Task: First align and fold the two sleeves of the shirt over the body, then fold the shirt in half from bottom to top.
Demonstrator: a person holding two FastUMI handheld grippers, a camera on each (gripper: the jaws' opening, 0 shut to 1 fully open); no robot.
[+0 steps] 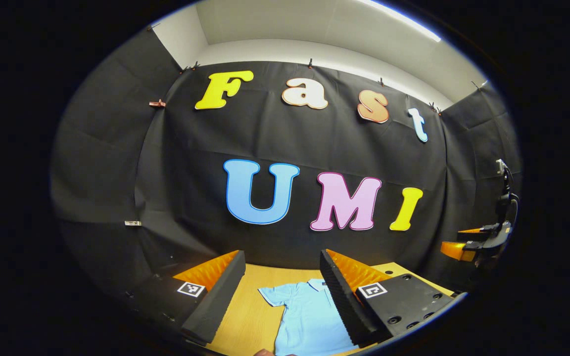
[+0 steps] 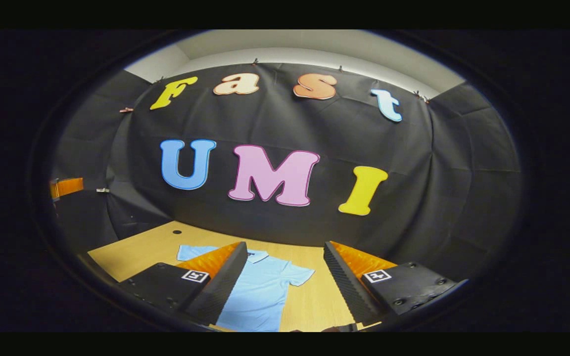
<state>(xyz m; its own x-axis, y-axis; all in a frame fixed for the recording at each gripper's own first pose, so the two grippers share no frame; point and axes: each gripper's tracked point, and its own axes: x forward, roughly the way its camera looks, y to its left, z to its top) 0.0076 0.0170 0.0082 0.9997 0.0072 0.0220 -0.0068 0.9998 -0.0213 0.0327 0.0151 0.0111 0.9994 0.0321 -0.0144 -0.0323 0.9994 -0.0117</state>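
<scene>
The shirt was laid flat on the table, at 6 o'clock, for folding. Both left gripper and right gripper were held wide apart, empty, above it.

Recording booth, black cloth wall (clipped up)

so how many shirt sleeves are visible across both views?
2. On the shirt lying flat on the table: one sleeve in the left gripper view, the other sleeve in the right gripper view. Both unfolded.
</scene>
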